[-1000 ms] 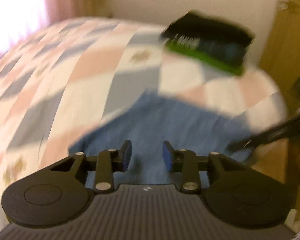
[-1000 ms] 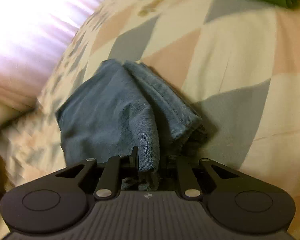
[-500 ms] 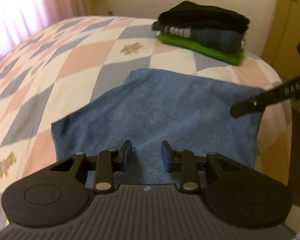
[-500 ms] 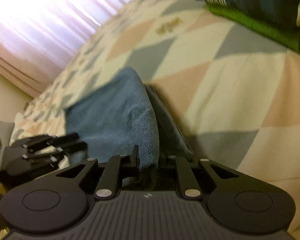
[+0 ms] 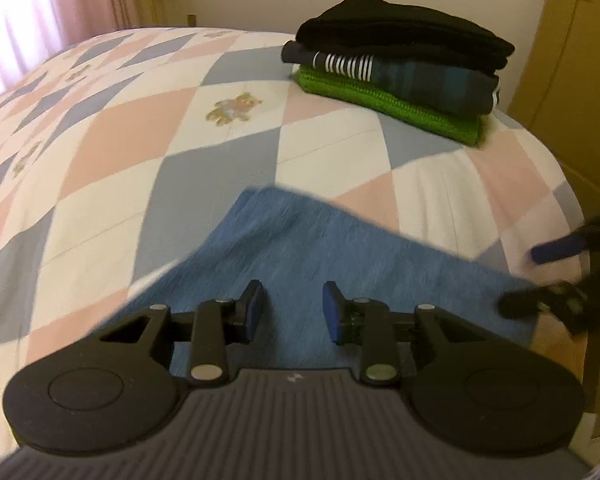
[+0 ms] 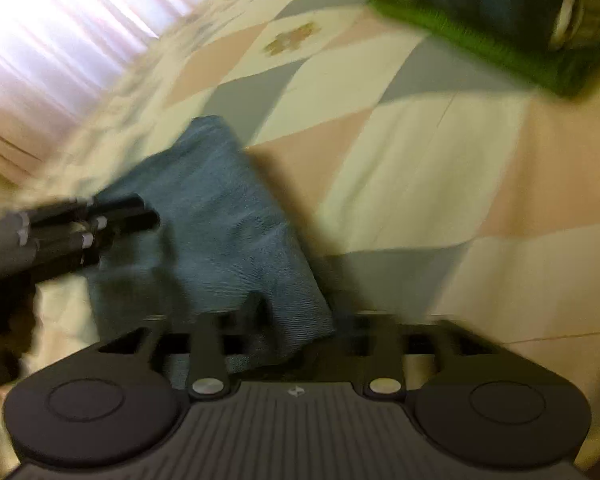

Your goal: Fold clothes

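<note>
- Your right hand-held gripper (image 6: 300,320) has just spread its jaws; the blue towel's (image 5: 340,264) corner lies loose between them, unpinched.
- Your left hand-held gripper (image 5: 292,312) is part open, empty, over the towel.
- The towel lies on the bed (image 5: 148,152), nearer you than the folded stack (image 5: 400,72).
- Risk: the released fold may slump open, or a jaw may snag the cloth as you withdraw.

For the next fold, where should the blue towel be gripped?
Likely the blue towel at its near corners, approached from the bed's near edge. It lies flat on the quilt, so only thin edges fit between fingers. The far edge lies toward the clothes stack.
</note>
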Demonstrator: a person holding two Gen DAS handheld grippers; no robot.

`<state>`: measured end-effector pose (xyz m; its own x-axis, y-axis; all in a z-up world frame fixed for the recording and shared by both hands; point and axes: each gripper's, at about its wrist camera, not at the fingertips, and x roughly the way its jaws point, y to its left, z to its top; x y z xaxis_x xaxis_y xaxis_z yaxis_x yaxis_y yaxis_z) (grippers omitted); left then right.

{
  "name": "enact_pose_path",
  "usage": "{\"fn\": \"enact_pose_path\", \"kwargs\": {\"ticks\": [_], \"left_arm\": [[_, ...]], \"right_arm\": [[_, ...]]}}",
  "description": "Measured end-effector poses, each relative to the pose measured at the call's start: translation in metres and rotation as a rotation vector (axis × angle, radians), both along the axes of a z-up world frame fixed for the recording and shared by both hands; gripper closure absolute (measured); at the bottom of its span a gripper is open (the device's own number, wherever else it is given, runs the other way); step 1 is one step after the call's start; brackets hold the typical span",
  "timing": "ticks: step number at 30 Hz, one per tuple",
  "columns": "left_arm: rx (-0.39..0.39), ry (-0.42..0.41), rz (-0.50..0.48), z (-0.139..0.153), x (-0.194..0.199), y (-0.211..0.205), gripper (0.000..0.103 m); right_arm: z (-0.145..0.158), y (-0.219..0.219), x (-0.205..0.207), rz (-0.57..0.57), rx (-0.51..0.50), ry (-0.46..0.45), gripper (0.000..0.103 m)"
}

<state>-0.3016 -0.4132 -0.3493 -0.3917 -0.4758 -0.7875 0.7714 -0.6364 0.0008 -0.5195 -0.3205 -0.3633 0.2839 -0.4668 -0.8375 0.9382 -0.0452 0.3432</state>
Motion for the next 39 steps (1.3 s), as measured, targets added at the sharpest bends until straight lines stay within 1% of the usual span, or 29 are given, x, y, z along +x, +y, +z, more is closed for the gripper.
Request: {"fn": "enact_pose_path", "kwargs": {"ticks": [1,2,3,4,5,6,7,8,9,10,12,13,14,15,16,18,19,21,23,25,27,28,30,31,33,37,38,39], "left_arm": [[0.001,0.001,-0.004,-0.001,-0.004,-0.005,0.076],[-0.001,0.006,-0.007,-0.002,-0.008,-0.008,0.075],[-0.002,0.011,-0.011,-0.003,-0.012,-0.011,0.075],[-0.003,0.016,-0.014,-0.003,-0.016,-0.014,0.075],[0.001,0.027,-0.015,-0.005,-0.019,-0.018,0.075],[0.005,0.038,-0.011,-0.008,-0.022,-0.022,0.075],[0.013,0.043,-0.006,-0.011,-0.025,-0.028,0.074],[0.022,0.043,-0.002,-0.015,-0.028,-0.033,0.074],[0.026,0.040,-0.002,-0.019,-0.031,-0.038,0.074],[0.028,0.037,-0.003,-0.023,-0.034,-0.043,0.074],[0.002,0.016,-0.011,-0.025,-0.036,-0.049,0.074],[0.003,0.013,0.004,-0.023,-0.032,-0.053,0.074],[0.013,0.025,0.038,-0.018,-0.025,-0.056,0.074],[0.017,0.042,0.085,-0.011,-0.012,-0.057,0.074],[0.020,0.058,0.130,-0.004,0.000,-0.056,0.075],[-0.016,0.064,0.188,0.013,0.032,-0.038,0.077],[-0.033,0.067,0.217,0.022,0.047,-0.028,0.077],[-0.036,0.072,0.266,0.035,0.077,-0.002,0.076],[-0.023,0.077,0.298,0.040,0.097,0.026,0.076],[0.000,0.072,0.301,0.035,0.101,0.052,0.075],[0.011,0.046,0.283,0.021,0.096,0.066,0.074],[0.017,0.030,0.274,0.013,0.092,0.070,0.074],[0.017,0.000,0.286,-0.005,0.087,0.064,0.074],[0.011,0.000,0.288,-0.008,0.086,0.059,0.074],[-0.031,0.014,0.288,0.000,0.087,0.052,0.075],[-0.079,0.074,0.285,0.015,0.098,0.043,0.073],[-0.071,0.079,0.290,0.014,0.101,0.037,0.073],[-0.062,0.084,0.295,0.012,0.104,0.031,0.072]], "right_arm": [[0.008,0.004,0.006,-0.021,-0.015,0.113,0.019],[0.016,0.009,0.011,-0.008,-0.058,0.177,0.033],[0.025,0.017,0.017,0.008,-0.114,0.199,0.040],[0.033,0.024,0.022,0.029,-0.170,0.218,0.050],[0.037,0.031,0.029,0.083,-0.224,0.212,0.060],[0.041,0.038,0.037,0.139,-0.277,0.207,0.066],[0.038,0.043,0.046,0.209,-0.314,0.215,0.071],[0.031,0.044,0.055,0.261,-0.314,0.239,0.073],[0.017,0.042,0.062,0.303,-0.289,0.280,0.074],[0.003,0.041,0.062,0.315,-0.259,0.316,0.077],[-0.025,0.037,0.048,0.304,-0.217,0.291,0.077],[-0.031,0.035,0.038,0.286,-0.210,0.260,0.076],[-0.035,0.033,0.031,0.287,-0.197,0.236,0.074],[-0.037,0.032,0.027,0.297,-0.174,0.238,0.074],[-0.038,0.031,0.023,0.301,-0.143,0.272,0.074],[-0.035,0.033,0.013,0.303,-0.107,0.335,0.076],[-0.026,0.035,0.008,0.279,-0.135,0.319,0.076],[-0.002,0.038,0.002,0.213,-0.190,0.283,0.076],[0.023,0.042,0.008,0.178,-0.277,0.266,0.076],[0.042,0.041,0.026,0.190,-0.359,0.235,0.075],[0.042,0.040,0.049,0.250,-0.378,0.209,0.075],[0.035,0.039,0.059,0.280,-0.365,0.218,0.075],[0.010,0.035,0.078,0.334,-0.294,0.272,0.075],[0.002,0.033,0.080,0.338,-0.276,0.291,0.075],[-0.011,0.030,0.085,0.344,-0.245,0.327,0.075],[0.030,0.024,0.090,0.310,-0.329,0.295,0.075],[0.035,0.016,0.092,0.312,-0.347,0.286,0.075],[0.035,0.000,0.097,0.316,-0.357,0.288,0.075]]}}
